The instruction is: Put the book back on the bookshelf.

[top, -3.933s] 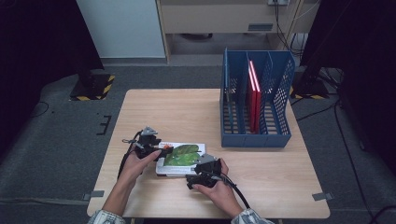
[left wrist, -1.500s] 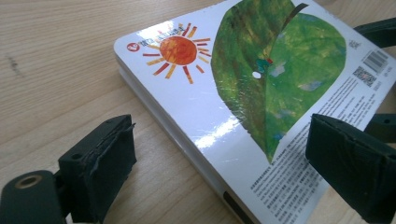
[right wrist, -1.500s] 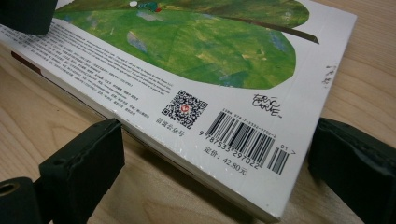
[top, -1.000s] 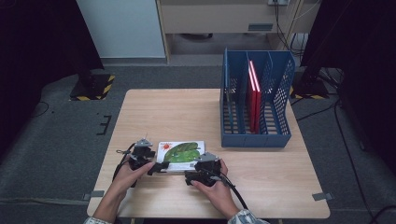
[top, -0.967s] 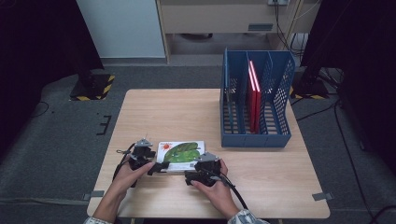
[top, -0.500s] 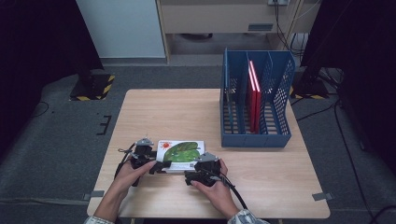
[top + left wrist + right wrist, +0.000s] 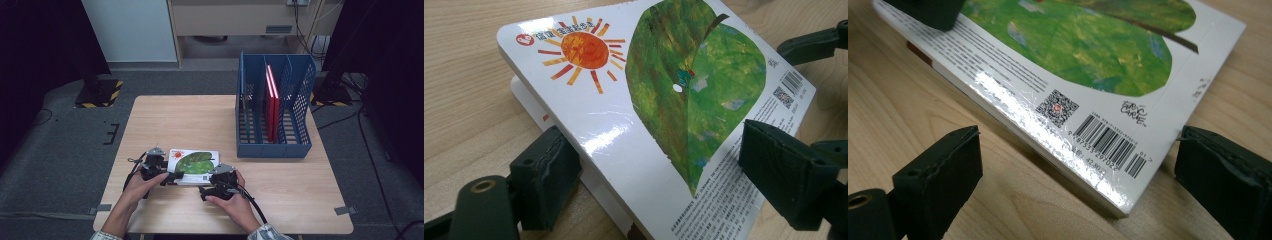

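Left tool closing around tilted book, long axis crosswise, right tool open.

The picture book at the centre of the left gripper view has a glossy white cover with an orange sun, red-orange rays and a mottled green leaf. Upper right in the high view, a blue file rack holds red books. The table is pale wood grain.

A blue perforated plastic file rack stands on the light wooden table, at its far right; two upright red books sit in a middle slot.
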